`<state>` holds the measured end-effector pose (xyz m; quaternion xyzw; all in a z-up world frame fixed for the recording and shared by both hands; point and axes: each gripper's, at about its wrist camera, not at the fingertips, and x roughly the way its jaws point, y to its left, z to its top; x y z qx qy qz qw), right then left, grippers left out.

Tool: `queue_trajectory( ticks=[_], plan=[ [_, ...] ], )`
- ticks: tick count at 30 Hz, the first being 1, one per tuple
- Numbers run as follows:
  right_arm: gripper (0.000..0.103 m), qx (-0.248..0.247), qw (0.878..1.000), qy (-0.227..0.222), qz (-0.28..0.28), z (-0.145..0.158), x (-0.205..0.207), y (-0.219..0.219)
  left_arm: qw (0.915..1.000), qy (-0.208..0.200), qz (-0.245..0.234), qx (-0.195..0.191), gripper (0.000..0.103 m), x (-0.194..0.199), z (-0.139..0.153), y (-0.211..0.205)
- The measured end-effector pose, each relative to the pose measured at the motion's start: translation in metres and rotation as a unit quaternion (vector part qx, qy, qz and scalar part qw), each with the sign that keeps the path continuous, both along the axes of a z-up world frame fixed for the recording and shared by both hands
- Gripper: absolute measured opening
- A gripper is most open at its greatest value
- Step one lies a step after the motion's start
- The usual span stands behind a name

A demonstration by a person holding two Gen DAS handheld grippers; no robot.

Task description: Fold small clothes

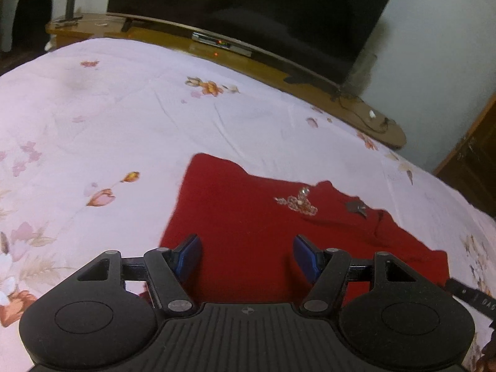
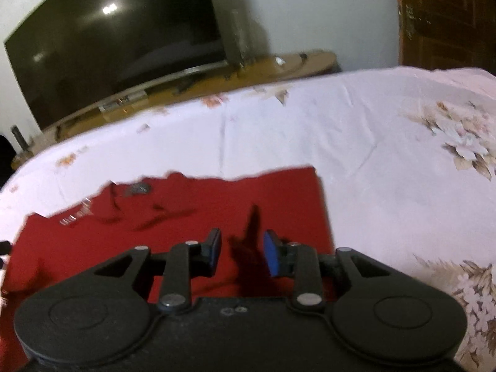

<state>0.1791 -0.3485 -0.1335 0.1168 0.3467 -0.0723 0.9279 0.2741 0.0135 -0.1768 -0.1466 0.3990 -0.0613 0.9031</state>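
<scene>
A red garment is spread flat on a bed covered by a pale floral sheet. A small beaded ornament is seen on the cloth, near its far edge. The left gripper is held above the near part of the garment, and its blue pads are kept wide apart, with nothing between them. The right gripper is held over the right part of the same garment; its fingers are released too, but the gap is narrower. A dark television is placed on a wooden stand behind the bed.
</scene>
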Motion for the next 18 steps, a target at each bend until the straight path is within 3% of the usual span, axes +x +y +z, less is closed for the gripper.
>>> queue_trajectory(
  ticks=[4, 8, 11, 14, 17, 18],
  plan=[
    [0.029, 0.008, 0.999, 0.015, 0.043, -0.006, 0.009, 0.02, 0.9993, 0.036, -0.012, -0.002, 0.065, 0.012, -0.02, -0.01],
    [0.026, -0.011, 0.997, 0.062, 0.034, -0.031, 0.019, 0.021, 0.999, 0.039, -0.017, 0.009, 0.065, 0.015, -0.031, -0.013],
    [0.026, -0.002, 0.998, 0.059, 0.029, -0.025, 0.02, 0.015, 0.9995, 0.027, -0.014, 0.001, 0.065, 0.008, -0.018, -0.013],
    [0.032, -0.017, 0.999, 0.026, 0.043, -0.011, 0.018, 0.026, 0.9994, 0.013, -0.026, 0.017, 0.065, 0.011, -0.013, -0.022],
    [0.032, -0.016, 0.998, 0.04, 0.053, -0.018, 0.031, 0.031, 0.9988, 0.039, -0.023, 0.02, 0.065, 0.025, -0.028, -0.027],
    [0.032, -0.019, 0.997, 0.057, 0.051, -0.025, 0.035, 0.032, 0.9987, 0.031, -0.025, 0.033, 0.065, 0.024, -0.029, -0.03]
  ],
)
